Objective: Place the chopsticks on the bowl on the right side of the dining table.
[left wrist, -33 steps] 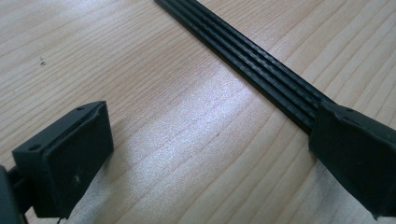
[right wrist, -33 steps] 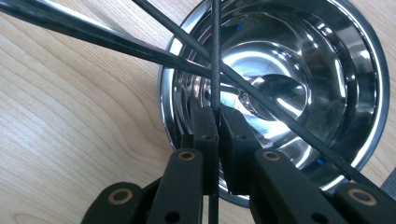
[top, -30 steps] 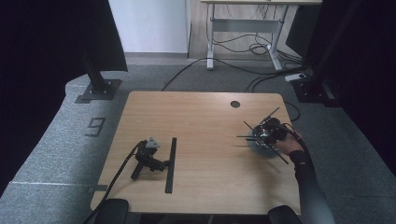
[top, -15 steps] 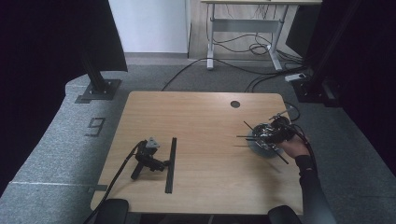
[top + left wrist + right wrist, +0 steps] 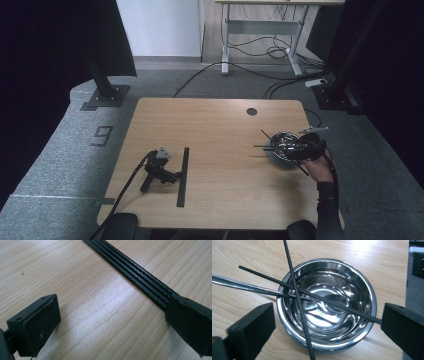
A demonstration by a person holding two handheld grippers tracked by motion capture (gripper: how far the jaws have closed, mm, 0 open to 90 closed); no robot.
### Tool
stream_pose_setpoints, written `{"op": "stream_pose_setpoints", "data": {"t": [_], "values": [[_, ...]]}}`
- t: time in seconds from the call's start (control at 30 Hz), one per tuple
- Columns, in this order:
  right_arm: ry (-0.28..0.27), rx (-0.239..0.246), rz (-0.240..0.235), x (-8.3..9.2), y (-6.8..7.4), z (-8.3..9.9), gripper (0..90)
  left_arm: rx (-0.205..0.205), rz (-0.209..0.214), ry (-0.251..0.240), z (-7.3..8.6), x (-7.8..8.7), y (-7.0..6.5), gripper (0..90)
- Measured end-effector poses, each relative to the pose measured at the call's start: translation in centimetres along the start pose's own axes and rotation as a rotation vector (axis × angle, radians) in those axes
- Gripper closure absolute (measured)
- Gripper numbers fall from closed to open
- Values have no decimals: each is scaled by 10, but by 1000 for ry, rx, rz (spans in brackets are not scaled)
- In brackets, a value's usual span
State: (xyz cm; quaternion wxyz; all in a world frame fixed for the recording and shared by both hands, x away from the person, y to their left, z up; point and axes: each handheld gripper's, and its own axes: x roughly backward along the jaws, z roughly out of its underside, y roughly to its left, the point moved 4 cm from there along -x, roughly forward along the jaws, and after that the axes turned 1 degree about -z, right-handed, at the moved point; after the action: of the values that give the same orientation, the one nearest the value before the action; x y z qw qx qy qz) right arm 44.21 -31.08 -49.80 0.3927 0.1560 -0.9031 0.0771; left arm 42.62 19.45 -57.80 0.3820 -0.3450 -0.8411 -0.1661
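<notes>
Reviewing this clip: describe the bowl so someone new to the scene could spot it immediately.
On the light wooden table, look to its right edge, where a hand holds the right gripper. Under that gripper sits a round, shiny steel bowl. It alone is mirror-bright, with two thin black sticks crossing over its rim.

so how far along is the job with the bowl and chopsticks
Looks done: two black chopsticks and a metal spoon lie across the steel bowl. In hand: nothing; the right gripper has just been opening, its jaws wide apart at the bowl, empty. Possibly left: the black strip beside the left gripper lying on the table.
</notes>
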Motion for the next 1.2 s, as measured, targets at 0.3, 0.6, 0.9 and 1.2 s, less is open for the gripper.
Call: {"op": "stream_pose_setpoints", "data": {"t": [0.3, 0.6, 0.9, 1.2], "values": [[-31, -52, 12, -7, -2, 16, 0, 1, 0, 0, 0, 0, 0, 0], [-6, -60, 49, -16, -5, 27, 0, 1, 0, -1, 0, 0, 0, 0], [-5, -59, 80, -13, -10, 28, 0, 1, 0, -1, 0, 0, 0, 0], [6, -76, 80, -12, -20, 35, 0, 1, 0, -1, 0, 0, 0, 0]]}}
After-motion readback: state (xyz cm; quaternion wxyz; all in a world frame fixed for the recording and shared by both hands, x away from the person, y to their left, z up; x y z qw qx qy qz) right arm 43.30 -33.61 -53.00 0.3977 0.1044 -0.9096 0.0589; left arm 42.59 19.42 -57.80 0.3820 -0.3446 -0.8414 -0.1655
